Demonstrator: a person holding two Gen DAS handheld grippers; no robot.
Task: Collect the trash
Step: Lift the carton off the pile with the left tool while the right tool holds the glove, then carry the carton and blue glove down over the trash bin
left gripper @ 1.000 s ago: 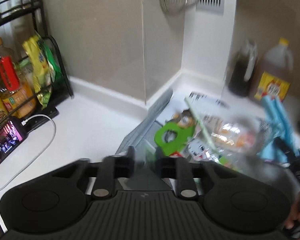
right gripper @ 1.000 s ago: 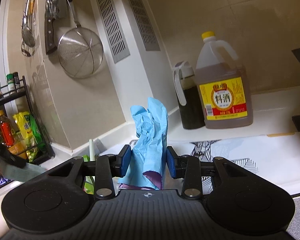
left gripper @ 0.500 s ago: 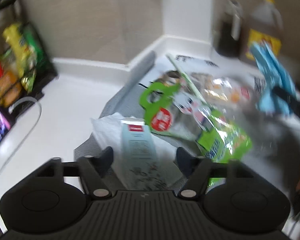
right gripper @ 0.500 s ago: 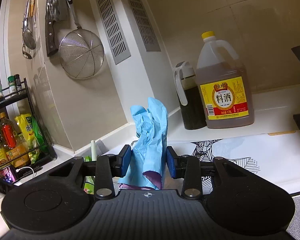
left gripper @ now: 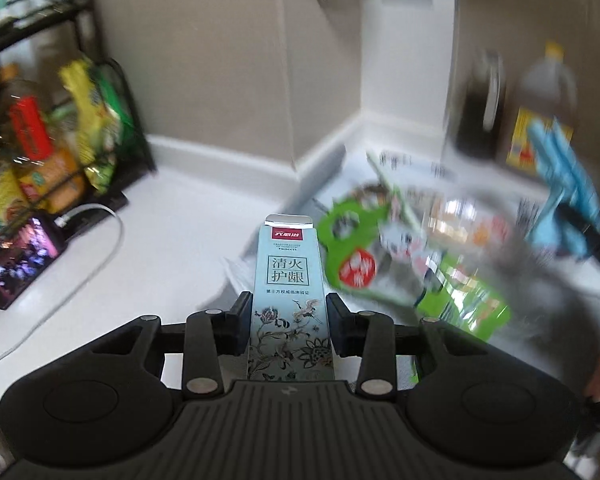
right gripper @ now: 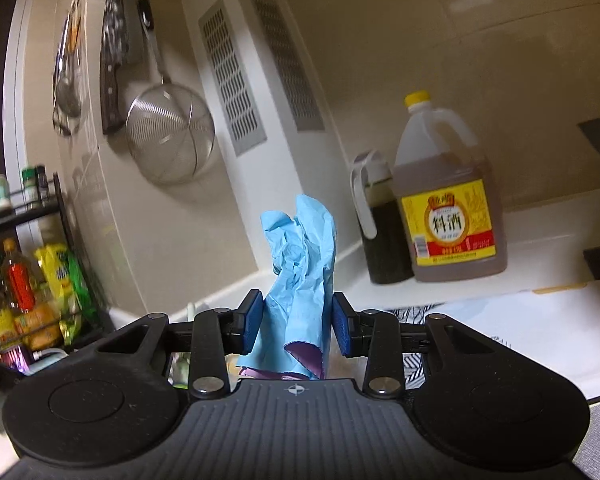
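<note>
A pale blue carton (left gripper: 288,272) with flower print and a red label stands between the fingers of my left gripper (left gripper: 289,320). The jaws are closing and both pads touch its sides. It sticks out over the white counter (left gripper: 180,216). To its right lies a blurred heap of trash, with green wrappers (left gripper: 380,248) and clear plastic on a grey mat. My right gripper (right gripper: 298,320) is shut on a crumpled blue sheet (right gripper: 300,248) with a purple inside, held upright. In the left wrist view this sheet (left gripper: 560,184) shows at the far right.
A black wire rack (left gripper: 40,140) with bottles and snack packets stands at the left, a lit phone (left gripper: 16,264) on a white cable before it. A dark bottle (right gripper: 380,236) and a yellow-labelled jug (right gripper: 448,208) stand in the corner. A strainer (right gripper: 170,140) hangs on the wall.
My left gripper went from shut and empty to wide open over the carton, then closed onto it and lifted it off the heap. The right gripper kept still with the blue sheet.
</note>
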